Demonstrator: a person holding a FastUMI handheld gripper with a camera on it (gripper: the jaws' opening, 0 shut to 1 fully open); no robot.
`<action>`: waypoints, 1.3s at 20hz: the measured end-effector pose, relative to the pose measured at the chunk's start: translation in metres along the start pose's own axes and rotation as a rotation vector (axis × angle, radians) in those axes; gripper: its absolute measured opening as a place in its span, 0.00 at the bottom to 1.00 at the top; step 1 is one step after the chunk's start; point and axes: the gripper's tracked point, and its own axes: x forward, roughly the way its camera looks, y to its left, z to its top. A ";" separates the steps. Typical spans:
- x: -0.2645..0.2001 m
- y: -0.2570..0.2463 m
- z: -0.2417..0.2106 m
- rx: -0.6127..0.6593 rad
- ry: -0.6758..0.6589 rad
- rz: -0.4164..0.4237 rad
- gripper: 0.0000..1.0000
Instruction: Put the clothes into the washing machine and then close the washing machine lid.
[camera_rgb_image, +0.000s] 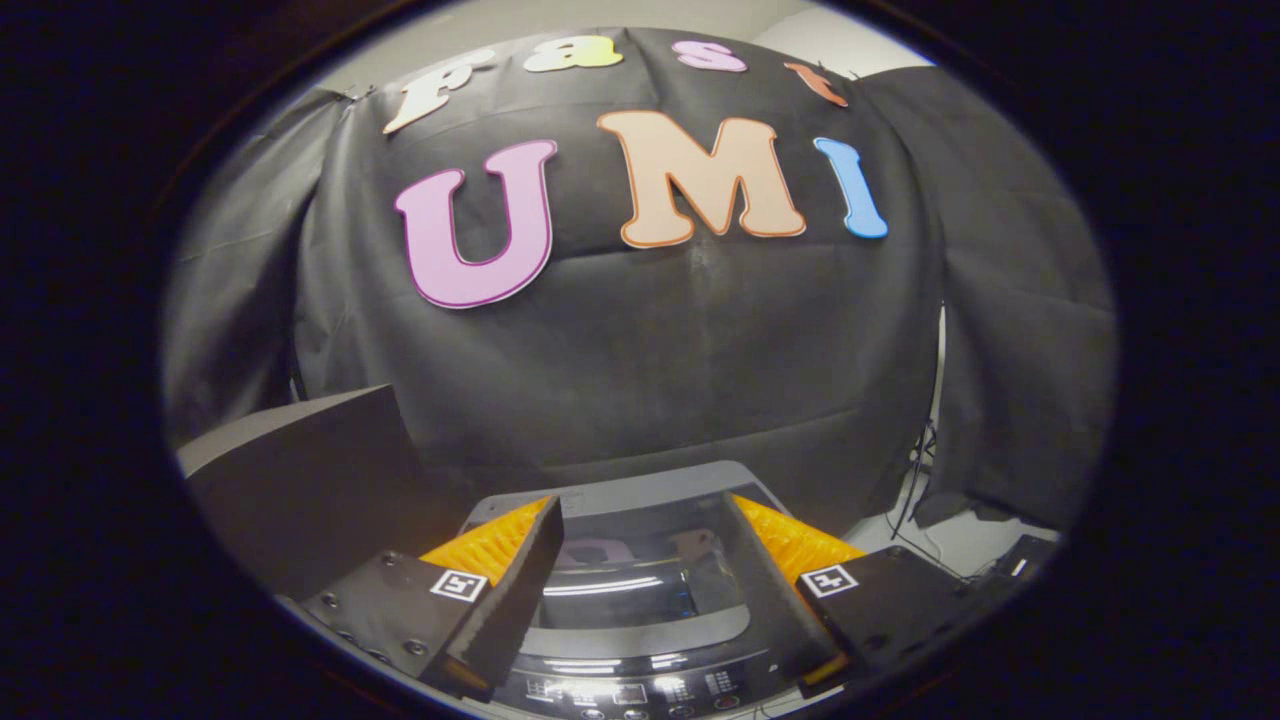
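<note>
Grey and glossy, the washer (640, 590) sits directly below and just ahead of my fingers (640, 600), its dark glass lid (625, 585) lying flat and apparently shut over the drum. The control panel (640, 688) runs along the near edge, between and under my fingertips. My fingers are spread wide, one to the left and one to the right of the lid, and they hold nothing; no cloth hangs between them. A dark box (300, 480) stands to the left of the washer, and a black cloth wall (700, 350) hangs behind both. Cables (915, 490) trail down on the far right.

I cannot see any clothes from here, neither on the washer nor beside it, and the tinted lid hides whatever is in the drum. Judged from the flat lid and my empty fingers, the task is either at its very start or already finished; I cannot tell which. If it is starting, the next move calls for finding the clothes and raising the lid, which needs a grip on its near edge.
</note>
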 end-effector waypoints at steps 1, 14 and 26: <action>-0.002 -0.003 0.000 -0.012 0.003 -0.003 0.98; -0.070 -0.003 0.003 0.001 0.009 0.057 0.98; -0.140 0.017 -0.004 0.006 -0.051 0.134 0.98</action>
